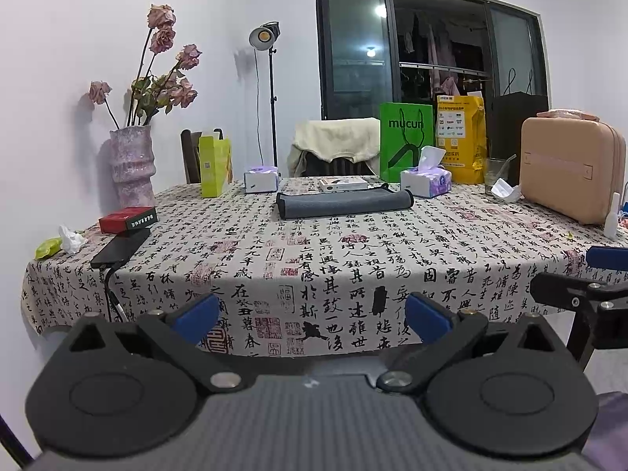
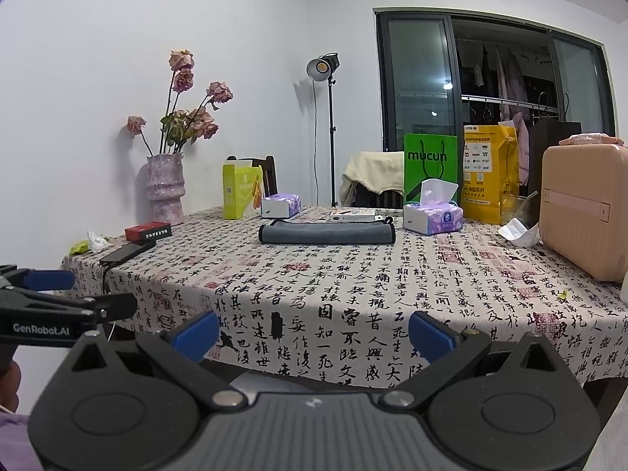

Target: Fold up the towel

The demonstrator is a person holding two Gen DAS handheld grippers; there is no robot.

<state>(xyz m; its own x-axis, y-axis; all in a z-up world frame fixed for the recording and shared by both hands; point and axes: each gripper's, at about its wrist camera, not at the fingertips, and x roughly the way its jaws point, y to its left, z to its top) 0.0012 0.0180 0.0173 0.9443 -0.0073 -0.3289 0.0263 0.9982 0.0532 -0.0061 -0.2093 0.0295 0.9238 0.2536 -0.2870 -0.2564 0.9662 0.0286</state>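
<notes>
A grey towel (image 1: 343, 204) lies folded in a flat oblong strip toward the far side of the table, also in the right wrist view (image 2: 327, 232). My left gripper (image 1: 312, 316) is open and empty, held off the table's near edge, well short of the towel. My right gripper (image 2: 314, 335) is open and empty, also off the near edge. The right gripper shows at the right edge of the left wrist view (image 1: 581, 278); the left gripper shows at the left edge of the right wrist view (image 2: 66, 294).
The table (image 1: 353, 274) has a calligraphy-print cloth. On it: a vase of dried roses (image 1: 131, 165), red box (image 1: 127, 219), black phone (image 1: 119, 247), two tissue packs (image 1: 426, 180), green bag (image 1: 406, 141), yellow bag (image 1: 461, 137), glass (image 1: 496, 174), pink case (image 1: 569, 168).
</notes>
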